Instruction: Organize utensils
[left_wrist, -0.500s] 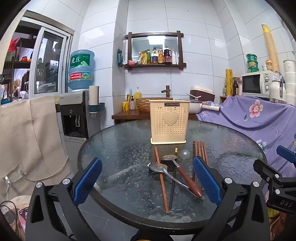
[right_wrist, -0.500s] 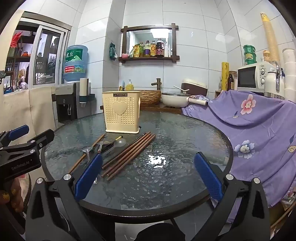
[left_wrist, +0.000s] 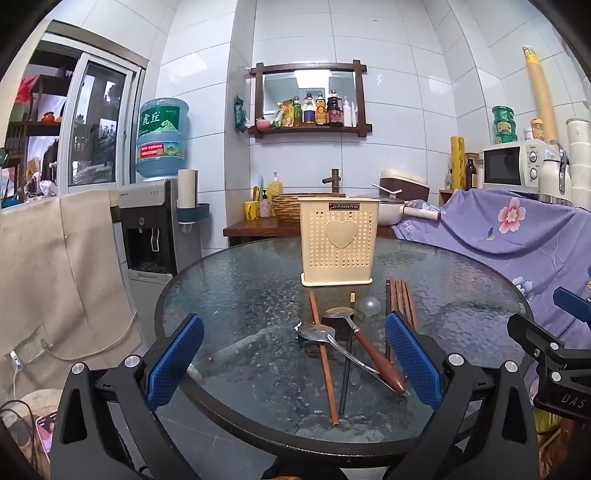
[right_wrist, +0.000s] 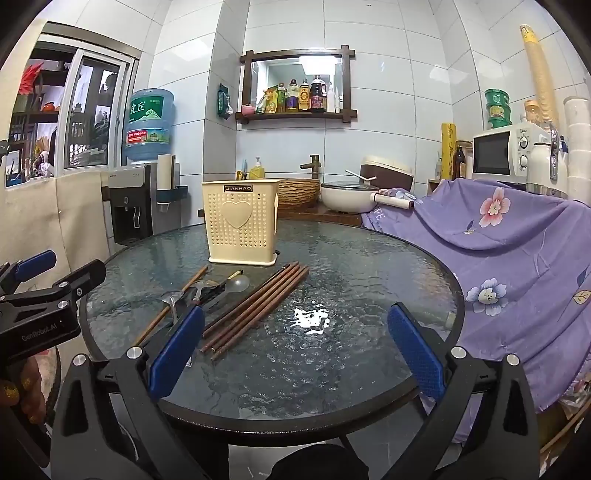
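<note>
On the round glass table (left_wrist: 229, 295), utensils loose in a cluster in front of a cream perforated holder (left_wrist: 339, 242).

Left wrist view, left to right:
- Left gripper (left_wrist: 295, 358) at the near edge, blue pads spread fully wide, nothing between them but bare glass and the near ends of the utensils farther off; holding nothing, touching nothing.
- 1 single brown chopstick (left_wrist: 323, 354) lying near-to-far, its near end close to the table rim.
- Steel spoon (left_wrist: 317, 334) with its bowl resting across that chopstick, handle running near and right.
- Dark slim utensil (left_wrist: 347, 369) crossing under the spoon handle; kind not clear.
- Brown-handled spoon (left_wrist: 369, 349), bowl toward the holder, handle pointing near-right.
- Clear plastic spoon (left_wrist: 369, 305) just in front of the holder's base.
- Bundle of brown chopsticks (left_wrist: 400, 299), side by side, right of the spoons, partly hidden behind the right pad.
- Holder upright, far of all these, heart on its front, apart from the utensils.
- Right gripper's black frame at the right edge.

Right wrist view, left to right:
- Left gripper's frame at the left edge, held by a hand (right_wrist: 22, 391).
- Chopstick bundle (right_wrist: 255, 306) just beyond the left pad.
- Right gripper (right_wrist: 295, 354) spread equally wide over bare glass, empty.
- Purple floral cloth (right_wrist: 517, 240) draped to the right.
</note>
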